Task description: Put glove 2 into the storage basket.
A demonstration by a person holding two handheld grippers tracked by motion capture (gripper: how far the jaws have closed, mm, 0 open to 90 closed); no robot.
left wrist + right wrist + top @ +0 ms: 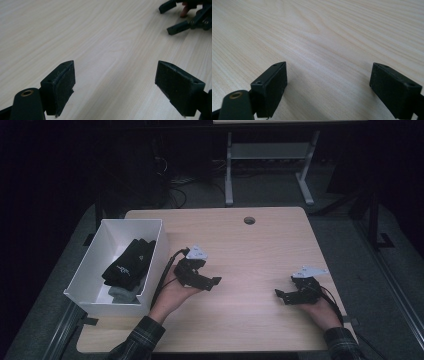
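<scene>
My left gripper lies low over the wooden table, just right of a white box, and its jaws point right. They stand wide open over bare wood in the left gripper view. My right gripper rests near the table's right front with its jaws pointing left, open with nothing between them. It also appears far off in the left gripper view. Inside the box lies a folded black fabric piece over a grey one.
A round cable hole sits near the table's far edge. Behind the table stand the grey legs of another desk and some cables on the dark floor. The white box overhangs the table's left edge.
</scene>
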